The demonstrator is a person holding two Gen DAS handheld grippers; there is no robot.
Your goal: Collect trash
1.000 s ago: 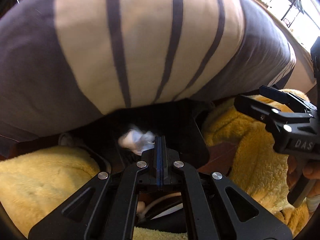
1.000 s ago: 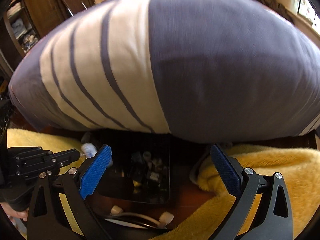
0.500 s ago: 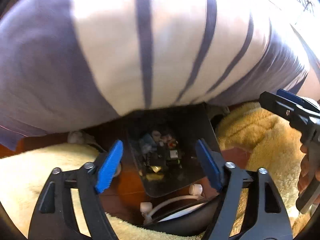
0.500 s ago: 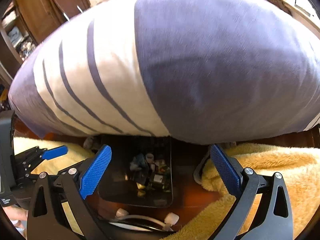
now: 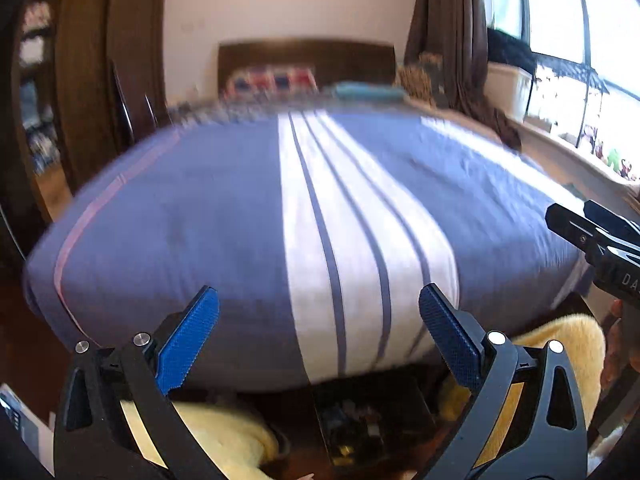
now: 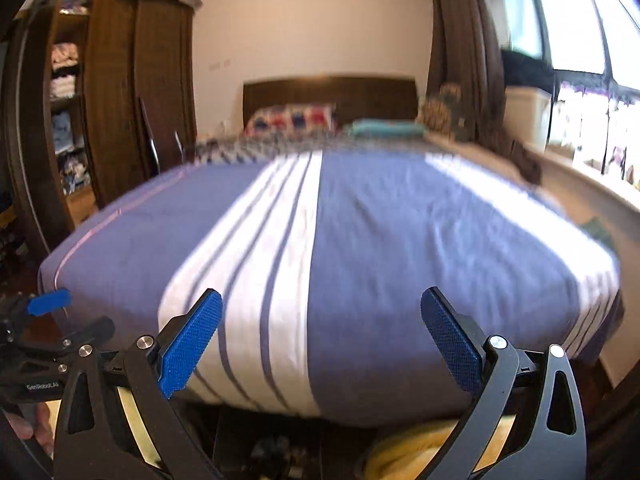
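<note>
Both tools raised since earlier | left tool (image 5: pixel 319 334) opening, empty | right tool (image 6: pixel 322 336) spread, empty | one bed (image 5: pixel 200 240)

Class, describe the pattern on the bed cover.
The bed cover is blue-grey with a white band crossed by thin dark stripes, clearest in the left wrist view.

Opening wide with nothing between the blue pads: left gripper (image 5: pixel 318 334), facing a blue bedspread with white stripes (image 5: pixel 312 224). Sitting below on the floor: dark bin of scraps (image 5: pixel 360 424), fluffy yellow blanket (image 5: pixel 560 344).
</note>
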